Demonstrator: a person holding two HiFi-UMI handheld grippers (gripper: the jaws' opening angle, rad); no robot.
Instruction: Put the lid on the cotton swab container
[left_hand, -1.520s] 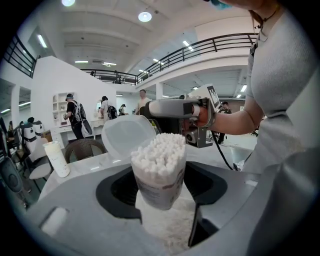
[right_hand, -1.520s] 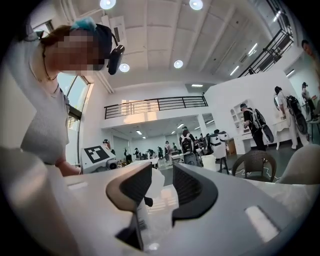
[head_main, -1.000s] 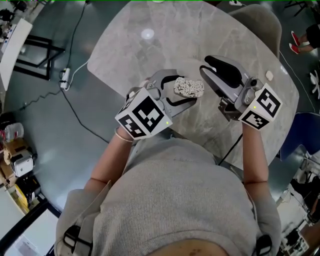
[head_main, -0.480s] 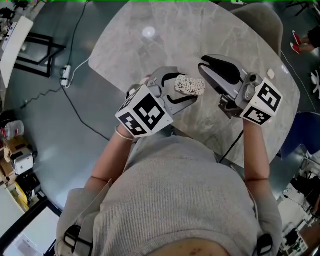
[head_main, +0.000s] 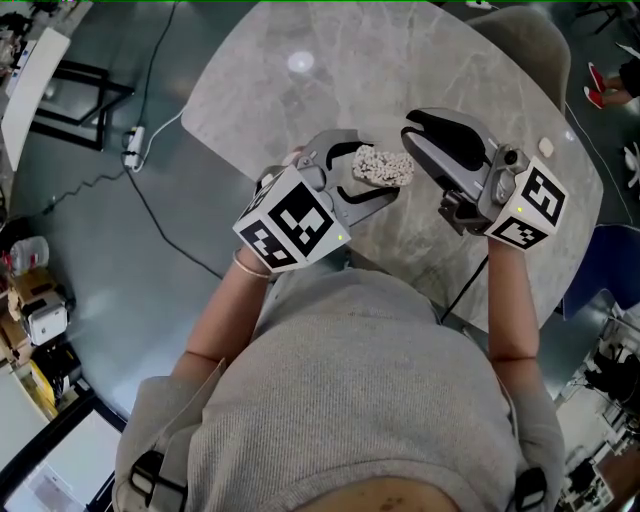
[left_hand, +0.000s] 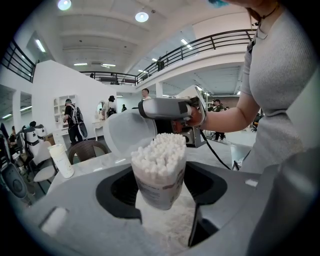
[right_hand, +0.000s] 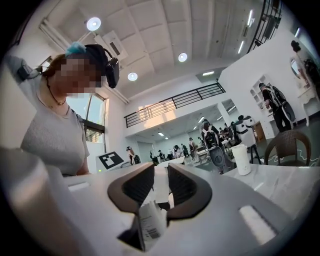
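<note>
Cotton swab container (head_main: 382, 167) over marble table (head_main: 300, 110)

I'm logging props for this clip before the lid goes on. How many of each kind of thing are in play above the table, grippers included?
Grippers: 2, the left gripper and the right gripper
Cotton swab container: 1
Lid: 1
Total: 4

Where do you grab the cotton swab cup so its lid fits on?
Low on its side walls, from two opposite sides, as the left gripper does. The cotton swab container is open on top with swabs sticking out, so that end must stay free for the lid.
</note>
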